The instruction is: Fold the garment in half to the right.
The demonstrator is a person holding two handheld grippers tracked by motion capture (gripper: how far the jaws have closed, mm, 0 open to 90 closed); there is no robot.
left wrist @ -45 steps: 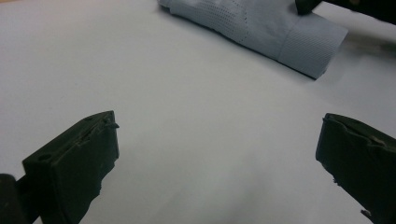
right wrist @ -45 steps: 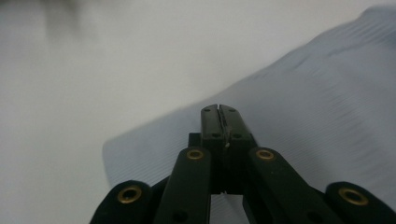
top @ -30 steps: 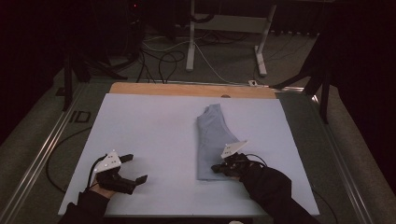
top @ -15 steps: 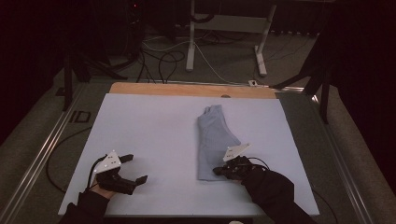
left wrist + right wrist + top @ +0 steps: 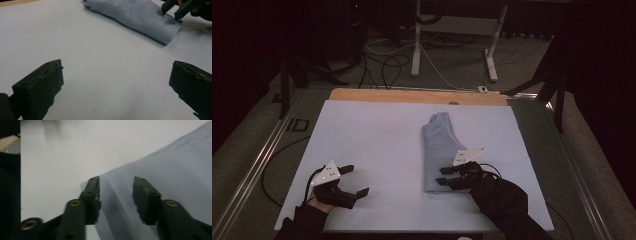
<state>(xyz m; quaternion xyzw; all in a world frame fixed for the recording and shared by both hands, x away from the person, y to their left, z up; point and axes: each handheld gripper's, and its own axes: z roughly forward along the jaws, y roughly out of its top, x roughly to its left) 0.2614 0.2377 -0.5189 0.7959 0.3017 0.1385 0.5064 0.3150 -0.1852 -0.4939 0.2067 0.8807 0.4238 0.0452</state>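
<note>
Pale-blue work mat (image 5: 377,150): it is spreading wide under both hands, with a big bare stretch lying between the two grippers and plenty more beyond the left one.

Wooden far edge (image 5: 412,96): it is running along the back, well apart from either claw, so it is not crowding anything.

Folded blue-grey garment (image 5: 439,152): it is lying long and narrow, its long axis running from the near edge away toward the far edge, with the near end sitting right at the right claw's tips.

Right gripper (image 5: 443,176): its jaws have just been opening and are now standing apart over the garment's near corner, the cloth showing between them in the right gripper view (image 5: 116,195); the pads are not pressing, so it is released.

Left gripper (image 5: 357,181): it is resting wide open on bare mat, well apart from the garment, which is lying off to its right.

Nearer hand: the right, clearly.

Open room: likely best leftward of the cloth; the mat's right edge is sitting closer.
</note>
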